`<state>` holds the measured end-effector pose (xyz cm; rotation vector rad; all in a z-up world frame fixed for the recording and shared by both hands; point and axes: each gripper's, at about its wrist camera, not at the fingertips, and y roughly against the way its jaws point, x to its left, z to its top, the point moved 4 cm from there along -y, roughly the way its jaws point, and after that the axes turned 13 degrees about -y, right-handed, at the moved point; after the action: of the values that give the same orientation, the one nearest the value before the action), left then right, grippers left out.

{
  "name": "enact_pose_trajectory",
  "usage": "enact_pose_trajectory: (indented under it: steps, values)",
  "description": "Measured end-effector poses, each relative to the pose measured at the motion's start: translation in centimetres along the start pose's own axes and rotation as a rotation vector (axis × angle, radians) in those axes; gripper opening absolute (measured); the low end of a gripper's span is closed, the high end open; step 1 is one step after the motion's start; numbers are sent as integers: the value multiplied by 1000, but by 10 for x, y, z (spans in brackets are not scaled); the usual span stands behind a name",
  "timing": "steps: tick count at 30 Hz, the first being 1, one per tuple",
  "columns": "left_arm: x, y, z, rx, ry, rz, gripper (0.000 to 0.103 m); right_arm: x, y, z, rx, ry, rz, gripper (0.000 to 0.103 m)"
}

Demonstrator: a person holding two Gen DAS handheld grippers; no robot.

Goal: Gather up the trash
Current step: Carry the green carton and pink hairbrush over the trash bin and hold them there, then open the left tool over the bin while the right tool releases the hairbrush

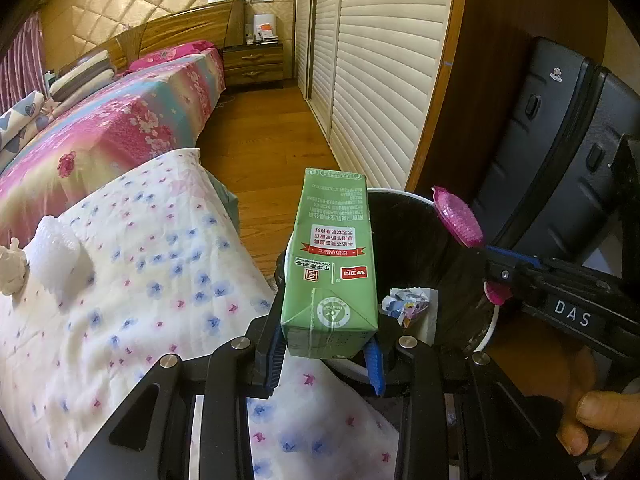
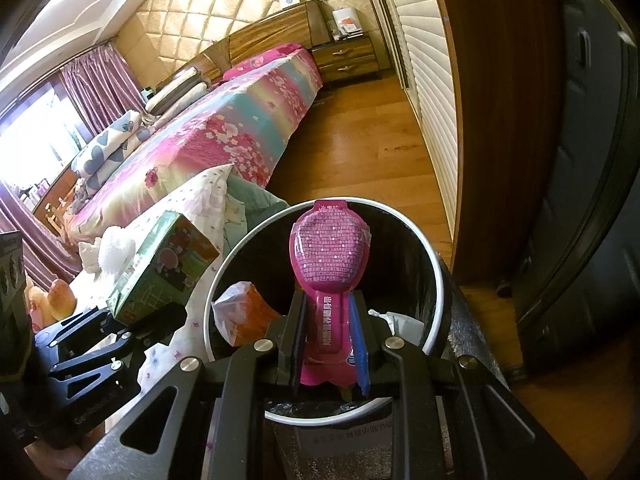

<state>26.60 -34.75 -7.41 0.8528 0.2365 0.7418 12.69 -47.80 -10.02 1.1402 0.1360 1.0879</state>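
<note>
My left gripper is shut on the base of a green drink carton, which sticks out forward over the left rim of the trash bin. The same carton and left gripper appear at the left of the right wrist view. My right gripper is shut on the neck of a pink snack pouch, held above the bin's black-lined opening. From the left wrist view the pouch hangs over the bin's right side. Crumpled paper and an orange-and-white bag lie inside.
A floral quilt covers the surface to the left, with white foam wrap and a crumpled tissue on it. A dark suitcase stands right of the bin. Beyond lie wood floor, the bed and slatted wardrobe doors.
</note>
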Motion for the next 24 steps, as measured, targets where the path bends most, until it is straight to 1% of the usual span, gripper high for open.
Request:
enact_pose_trajectory:
  steps: [10, 14, 15, 16, 17, 18, 19, 20, 21, 23, 24]
  values:
    - [-1, -6, 4, 1, -8, -7, 32, -6, -5, 3, 13, -16, -1, 21]
    - [-5, -7, 4, 2, -19, -34, 33, -7, -7, 4, 20, -23, 1, 21]
    - [-4, -7, 4, 6, -21, -34, 33, -7, -7, 4, 26, -30, 8, 25]
    - [-4, -6, 3, 10, -24, -31, 35, -8, -8, 5, 28, -36, 10, 25]
    - [-3, -5, 2, 6, -22, -36, 39, -10, -8, 6, 31, -48, 11, 27]
    - [-2, -3, 1, 1, -18, -38, 42, -11, -7, 6, 33, -56, 12, 32]
    - [0, 0, -1, -3, -10, -34, 46, -11, -7, 6, 32, -59, 14, 34]
    - [4, 4, -4, -10, 1, -30, 49, -12, -5, 6, 27, -61, 13, 39]
    - [7, 7, -6, -15, 10, -32, 49, -12, -4, 5, 24, -63, 13, 43]
    - [13, 12, -12, -19, 34, -32, 54, -10, -1, 2, 23, -65, 18, 46]
    - [17, 15, -16, -23, 48, -32, 54, -9, 0, 1, 23, -65, 23, 51]
